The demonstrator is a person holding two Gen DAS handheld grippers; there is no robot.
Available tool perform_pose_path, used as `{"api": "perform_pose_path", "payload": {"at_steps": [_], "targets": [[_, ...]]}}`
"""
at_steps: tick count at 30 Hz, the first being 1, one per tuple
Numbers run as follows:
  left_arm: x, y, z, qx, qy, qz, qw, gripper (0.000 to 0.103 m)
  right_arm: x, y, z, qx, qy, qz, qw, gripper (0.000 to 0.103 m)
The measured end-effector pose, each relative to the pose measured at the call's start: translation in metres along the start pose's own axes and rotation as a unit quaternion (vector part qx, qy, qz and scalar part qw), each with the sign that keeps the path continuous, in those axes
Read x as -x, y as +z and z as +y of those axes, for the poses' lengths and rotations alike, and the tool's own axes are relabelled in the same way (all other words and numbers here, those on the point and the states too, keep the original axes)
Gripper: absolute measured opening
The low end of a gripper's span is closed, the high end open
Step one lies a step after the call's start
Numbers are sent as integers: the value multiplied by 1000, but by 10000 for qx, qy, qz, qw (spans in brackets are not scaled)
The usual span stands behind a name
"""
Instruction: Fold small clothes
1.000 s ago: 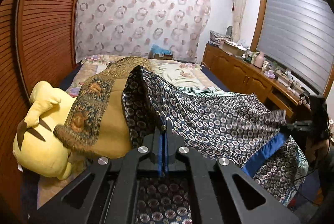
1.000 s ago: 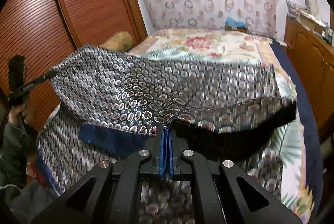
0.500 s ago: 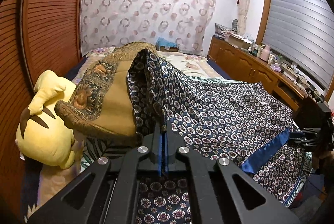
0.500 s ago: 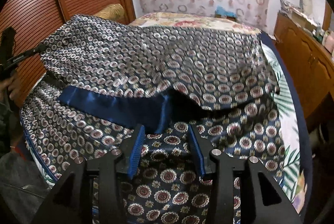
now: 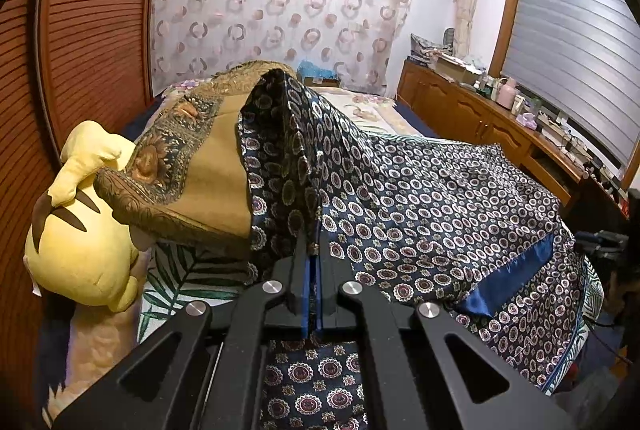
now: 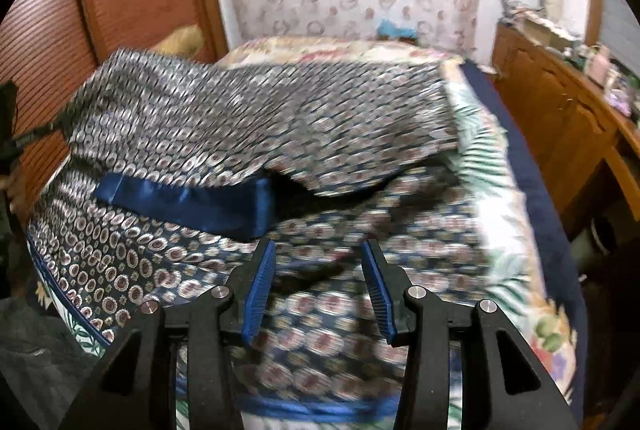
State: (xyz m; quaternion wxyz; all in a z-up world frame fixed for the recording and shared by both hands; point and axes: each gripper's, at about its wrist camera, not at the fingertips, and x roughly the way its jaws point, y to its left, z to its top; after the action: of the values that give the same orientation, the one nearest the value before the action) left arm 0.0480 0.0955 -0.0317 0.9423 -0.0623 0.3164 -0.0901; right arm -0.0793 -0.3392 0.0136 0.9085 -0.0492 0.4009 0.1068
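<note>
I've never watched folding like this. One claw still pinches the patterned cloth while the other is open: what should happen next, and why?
Probably the left gripper should lower its pinched corner onto the cloth and let go. The right gripper, jaws just opened, holds nothing, and its side already lies folded over on the bed.

The bed is viewed by both wrist cameras from its near end, facing the patterned curtain at its far end. The left view is set low and close by the yellow plush toy; the right view is tilted down more steeply. The spread patterned cloth and curtain are shared.
</note>
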Motion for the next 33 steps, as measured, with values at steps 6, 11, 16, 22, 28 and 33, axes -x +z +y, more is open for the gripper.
{"api": "perform_pose_path", "payload": {"at_steps": [6,11,16,22,28,33], "targets": [[-5,-3,-5,10,-48,38,10000,2,1,-20,-29,-291,-476,183,9983,46],[-6,-5,-10,-37,-85,66,9999,2,-12,-26,-41,-510,-775,308,9952,46],[-9,-6,-10,-25,-95,94,9999,2,-14,-30,-50,-632,-721,335,9948,37],[-7,-6,-8,32,-47,25,10000,2,-4,-25,-58,-428,-526,331,9972,6],[1,-4,-6,79,-23,-95,9999,2,20,-31,-64,-485,-655,361,9960,6],[1,-4,-5,88,-13,-84,9999,2,36,-30,-58,-362,-733,404,9958,6]]}}
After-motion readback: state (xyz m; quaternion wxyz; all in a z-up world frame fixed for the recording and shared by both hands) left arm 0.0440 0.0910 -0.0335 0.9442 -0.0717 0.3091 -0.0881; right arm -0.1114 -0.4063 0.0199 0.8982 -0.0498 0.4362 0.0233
